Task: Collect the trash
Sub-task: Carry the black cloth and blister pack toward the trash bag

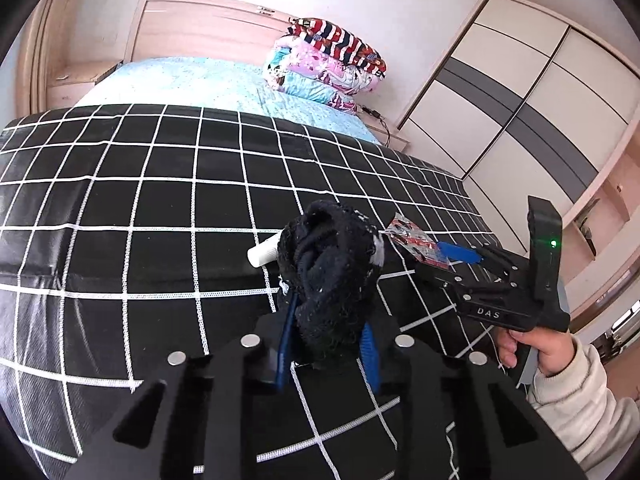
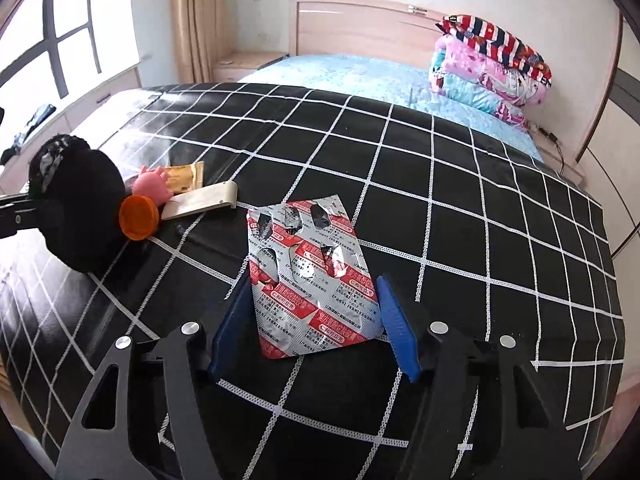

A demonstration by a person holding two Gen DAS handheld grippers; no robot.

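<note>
Right wrist view: right gripper [image 2: 316, 320] sits low over the black grid cover [image 2: 440, 208], blue fingers [image 2: 394, 320] on either side of the near end of the blister pack [image 2: 308, 276]. Left finger edge meets the pack's edge; right finger touches or sits just beside the other edge. Whether the pads press cannot be told. The pack lies flat, foil side up, red/silver print, several pockets burst, far end pointing away from the claw.

Beyond & left of the pack, same view only: white flat bracket [image 2: 204, 202], orange cap [image 2: 138, 218], pink toy [image 2: 152, 184], tan sachet [image 2: 186, 178], clustered w/ the toy touching the cap. A black sock bundle [image 2: 80, 208] shows at the left edge.

Left wrist view: left gripper [image 1: 330, 316] is pinched on the black sock bundle [image 1: 332, 276], blue fingers [image 1: 370, 346] pressed into the fabric both sides. A white tube end [image 1: 262, 254] pokes out just behind the bundle. This view alone shows the right gripper [image 1: 452, 254] from outside, one blue finger over the blister pack [image 1: 412, 240], plus the hand [image 1: 536, 350] on its grip in a cream sleeve [image 1: 580, 412].

Far: blue bedsheet [image 1: 208, 80], folded quilts [image 1: 332, 68], wardrobe [image 1: 520, 92]; window [image 2: 48, 36] in right view only.
</note>
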